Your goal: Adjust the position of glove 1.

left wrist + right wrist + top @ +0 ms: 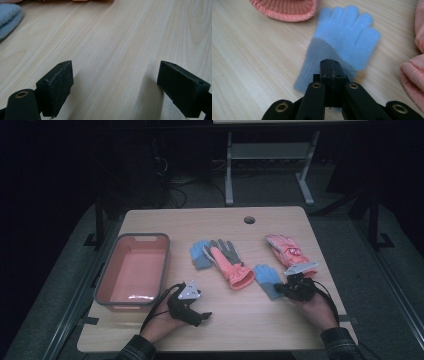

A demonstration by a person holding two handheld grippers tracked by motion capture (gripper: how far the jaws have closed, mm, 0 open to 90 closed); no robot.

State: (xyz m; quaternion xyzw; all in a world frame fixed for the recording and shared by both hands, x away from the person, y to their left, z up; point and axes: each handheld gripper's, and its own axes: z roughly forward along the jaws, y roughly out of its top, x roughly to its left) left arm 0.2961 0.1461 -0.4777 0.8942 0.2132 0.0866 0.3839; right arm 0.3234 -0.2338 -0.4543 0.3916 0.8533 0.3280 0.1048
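Seems to be a job of gathering gloves into the bin [167, 254], and judged from the layout, hardly begun: bin empty, all four gloves out on the tabletop [250, 322]. Left of the middle, a second blue glove [200, 254] touching or tucked under the grey glove [227, 260] with its orange cuff; further right, the pink glove [286, 249]. Nothing lifted, nothing moved toward the bin as far as can be seen, so every glove left to do.

Right tongs [280, 289] down at the blue glove [266, 279], at its cuff end, fingers of the glove pointing away from the hand. In the right gripper view, right tongs [330, 62] pressed together, tips over the shaded cuff of the blue glove [344, 37]; cannot tell whether any fabric is nipped between them or whether they merely rest on top. Glove lying flat, just beside the orange cuff on one side and near the pink glove on the other, touching neither as far as the view shows.

Left tongs [202, 317] low over bare wood near the front edge, just beside the bin's near corner, well apart from the blue glove. In the left gripper view, left tongs [115, 75] wide apart, holding nothing, plain wood between them
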